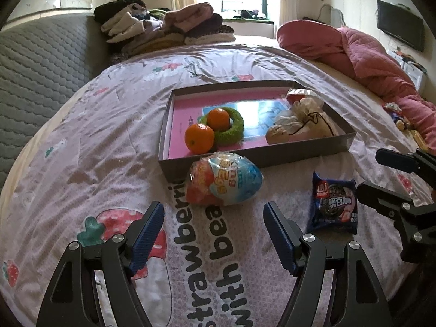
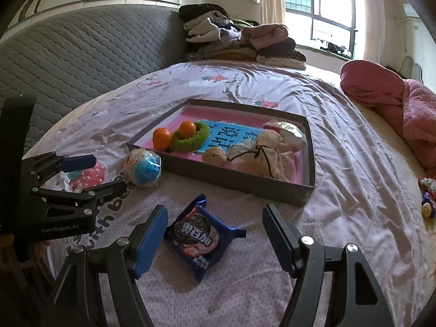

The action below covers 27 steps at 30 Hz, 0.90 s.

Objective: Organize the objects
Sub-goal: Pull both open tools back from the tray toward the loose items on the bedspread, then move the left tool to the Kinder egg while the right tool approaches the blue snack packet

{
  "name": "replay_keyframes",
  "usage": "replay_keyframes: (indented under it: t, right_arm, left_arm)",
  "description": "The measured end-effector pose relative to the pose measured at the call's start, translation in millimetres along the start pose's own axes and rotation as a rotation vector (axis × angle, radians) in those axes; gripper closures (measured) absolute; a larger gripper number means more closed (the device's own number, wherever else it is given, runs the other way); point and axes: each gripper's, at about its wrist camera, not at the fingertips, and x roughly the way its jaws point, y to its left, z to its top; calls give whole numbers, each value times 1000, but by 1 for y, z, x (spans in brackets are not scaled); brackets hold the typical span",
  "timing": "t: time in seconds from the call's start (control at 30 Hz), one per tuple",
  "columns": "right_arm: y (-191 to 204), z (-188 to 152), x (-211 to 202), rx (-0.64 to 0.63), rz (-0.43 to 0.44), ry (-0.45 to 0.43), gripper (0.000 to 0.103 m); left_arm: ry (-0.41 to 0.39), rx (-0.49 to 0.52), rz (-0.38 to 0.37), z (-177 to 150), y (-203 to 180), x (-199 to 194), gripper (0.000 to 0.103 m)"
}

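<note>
A shallow grey box (image 1: 272, 158) (image 2: 245, 182) with a pink floor lies on the bed. It holds two oranges (image 1: 199, 137) (image 2: 162, 138), a green ring (image 1: 231, 133) (image 2: 190, 141) and some pale wrapped bundles (image 1: 305, 120) (image 2: 261, 152). A wrapped toy egg (image 1: 224, 181) (image 2: 143, 166) lies on the sheet just before the box. My left gripper (image 1: 214, 229) (image 2: 106, 173) is open, just short of the egg. A blue cookie packet (image 1: 333, 201) (image 2: 200, 235) lies flat to the right. My right gripper (image 2: 215, 231) (image 1: 373, 171) is open, its fingers either side of the packet.
A pile of folded clothes (image 1: 166, 24) (image 2: 239, 41) sits at the head of the bed by the grey headboard (image 1: 41, 62). A pink quilt (image 1: 368, 54) (image 2: 395, 103) lies at the right. Small toys (image 2: 427, 196) lie near the right edge.
</note>
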Motion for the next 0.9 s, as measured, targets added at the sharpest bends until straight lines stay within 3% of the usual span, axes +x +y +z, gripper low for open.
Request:
replay_keyframes:
  t: [0.57, 0.9]
  right_arm:
    - [-1, -14, 13, 1, -1, 54, 32]
    - [-4, -17, 22, 17, 6, 74, 32]
  left_arm:
    - [7, -7, 5, -5, 14, 27, 27]
    - [18, -26, -31, 1, 19, 45, 27]
